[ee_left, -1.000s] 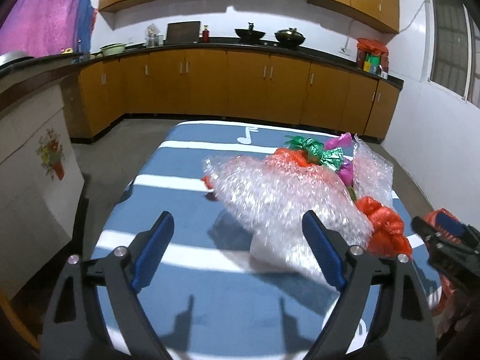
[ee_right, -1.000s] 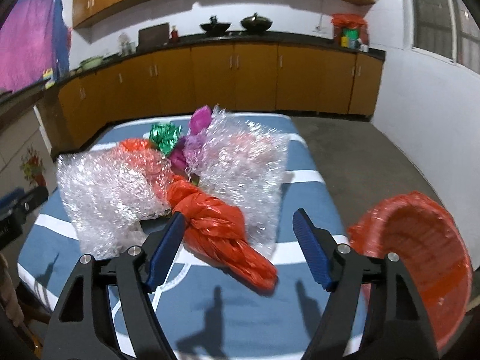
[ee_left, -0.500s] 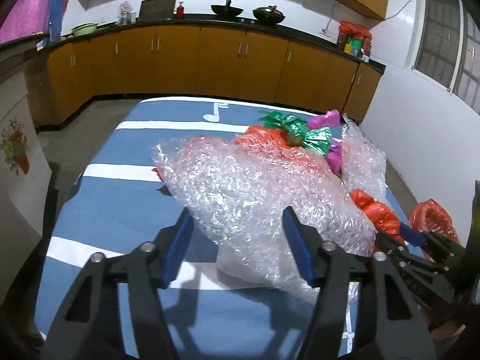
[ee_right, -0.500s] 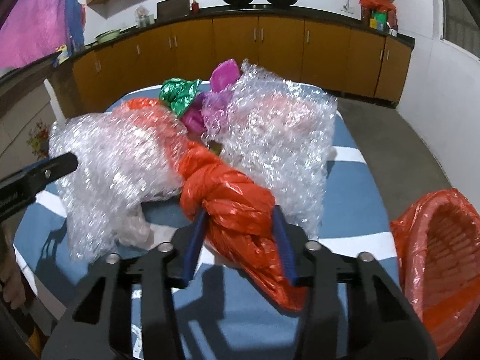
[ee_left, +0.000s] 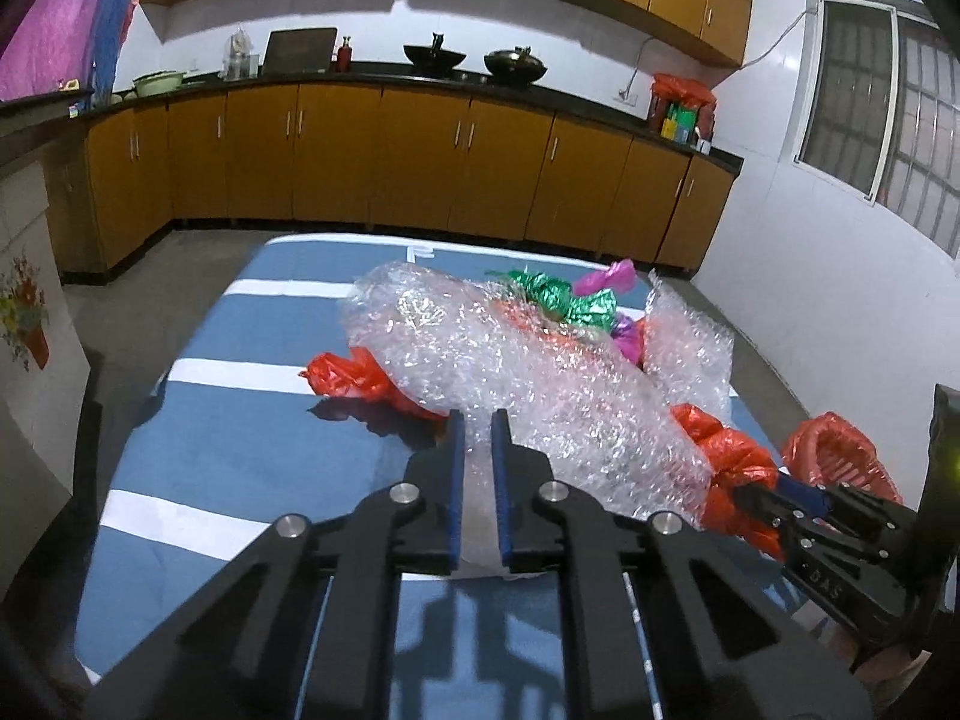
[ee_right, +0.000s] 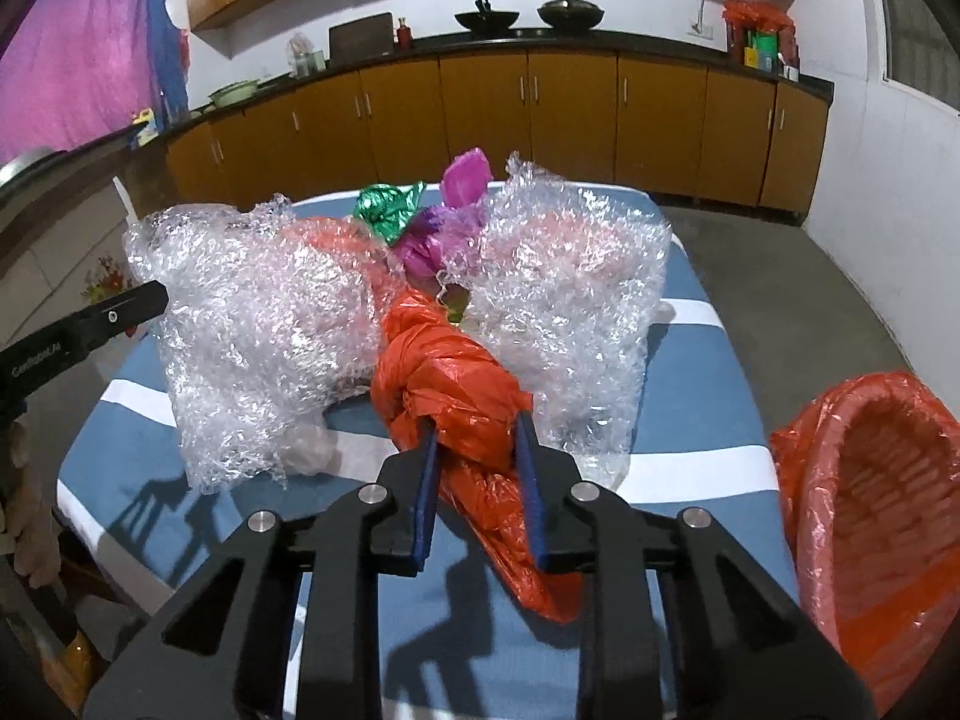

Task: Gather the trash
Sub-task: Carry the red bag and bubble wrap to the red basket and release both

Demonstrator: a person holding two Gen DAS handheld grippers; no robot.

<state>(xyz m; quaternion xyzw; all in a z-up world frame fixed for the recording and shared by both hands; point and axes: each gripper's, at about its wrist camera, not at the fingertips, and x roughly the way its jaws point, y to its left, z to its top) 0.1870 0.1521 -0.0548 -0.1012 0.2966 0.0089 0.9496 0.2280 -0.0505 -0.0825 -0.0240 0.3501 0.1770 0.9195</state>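
Observation:
A pile of trash lies on the blue striped table (ee_left: 228, 432). My left gripper (ee_left: 477, 420) is shut on the near edge of a large bubble wrap sheet (ee_left: 516, 372), which also shows in the right wrist view (ee_right: 258, 312). My right gripper (ee_right: 474, 426) is shut on a knotted orange plastic bag (ee_right: 450, 372), seen at the right in the left wrist view (ee_left: 729, 462). A second bubble wrap piece (ee_right: 570, 288), a green foil wrapper (ee_right: 387, 210) and a pink wrapper (ee_right: 465, 174) lie behind. Another orange bag (ee_left: 345, 375) sticks out under the big sheet.
An orange basket lined with a plastic bag (ee_right: 882, 516) stands off the table's right edge. Wooden kitchen cabinets (ee_left: 420, 162) run along the far wall, with concrete floor around the table. A white cabinet with a flower sticker (ee_left: 24, 312) stands at the left.
Both grippers have closed from wide open: the left on the bubble wrap sheet, the right on the orange bag. Both moved forward into the pile.

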